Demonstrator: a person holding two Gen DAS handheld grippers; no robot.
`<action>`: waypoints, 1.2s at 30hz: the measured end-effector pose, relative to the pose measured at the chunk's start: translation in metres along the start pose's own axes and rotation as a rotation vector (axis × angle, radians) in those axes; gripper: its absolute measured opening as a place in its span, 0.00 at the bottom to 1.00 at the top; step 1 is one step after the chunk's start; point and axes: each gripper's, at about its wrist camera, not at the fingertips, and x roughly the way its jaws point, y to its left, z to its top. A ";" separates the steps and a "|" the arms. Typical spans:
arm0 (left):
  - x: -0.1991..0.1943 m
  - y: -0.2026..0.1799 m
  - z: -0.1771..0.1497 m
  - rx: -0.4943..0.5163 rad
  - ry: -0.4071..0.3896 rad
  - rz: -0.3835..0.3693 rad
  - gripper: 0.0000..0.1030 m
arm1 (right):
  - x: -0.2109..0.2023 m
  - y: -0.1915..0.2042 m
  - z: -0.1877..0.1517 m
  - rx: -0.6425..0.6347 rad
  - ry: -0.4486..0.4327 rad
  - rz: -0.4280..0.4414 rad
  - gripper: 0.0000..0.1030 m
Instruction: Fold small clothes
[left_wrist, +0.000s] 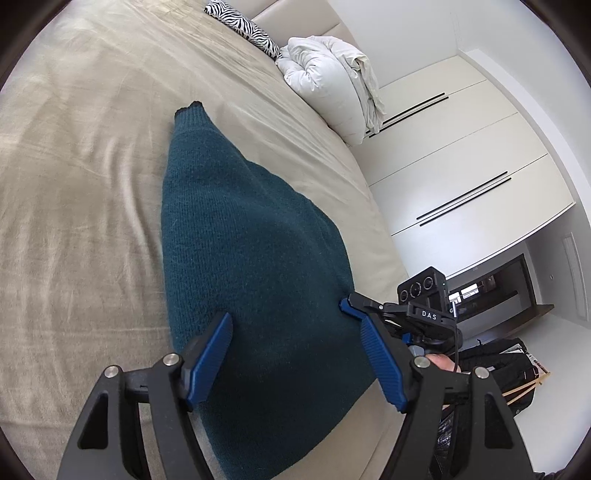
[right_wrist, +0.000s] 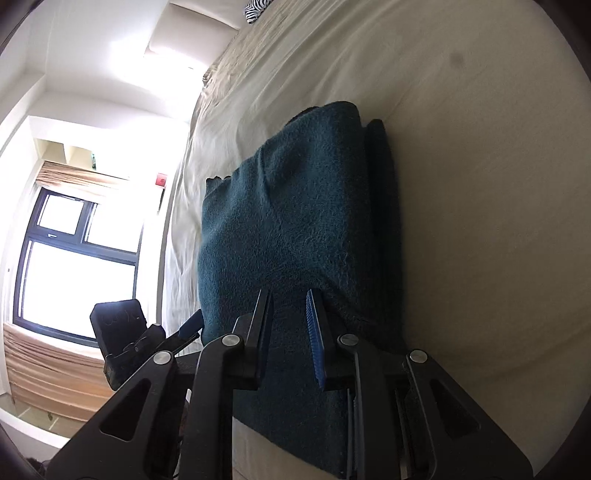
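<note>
The left black plastic hand-held gripper (left_wrist: 295, 354) has triangular cut-outs in its arms, round silver pivot screws and two ribbed blue finger pads (left_wrist: 212, 360). The right black hand-held gripper (right_wrist: 290, 332) is built alike, and in the left wrist view it carries a black three-lens camera block (left_wrist: 421, 291) marked "DAS" with a black cable.

Dark teal knit sweater (left_wrist: 243, 236), fuzzy wool texture, lying on the beige bed cover. Folded lengthwise into a long narrow shape, tapering to a ribbed cuff or hem at the far end. In the right wrist view the garment (right_wrist: 291, 221) shows stacked layers, top layer humped and slightly rumpled, darker lower layer edge exposed along its right side.
</note>
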 end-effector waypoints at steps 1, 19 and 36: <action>-0.004 0.002 -0.002 -0.007 -0.004 -0.006 0.70 | -0.005 -0.005 0.000 0.023 -0.012 0.028 0.11; -0.001 0.017 0.024 -0.027 -0.057 -0.030 0.72 | -0.011 -0.015 0.063 0.053 -0.160 0.000 0.17; -0.004 0.041 0.023 -0.121 -0.026 0.037 0.85 | -0.011 -0.012 0.019 0.007 -0.023 -0.085 0.66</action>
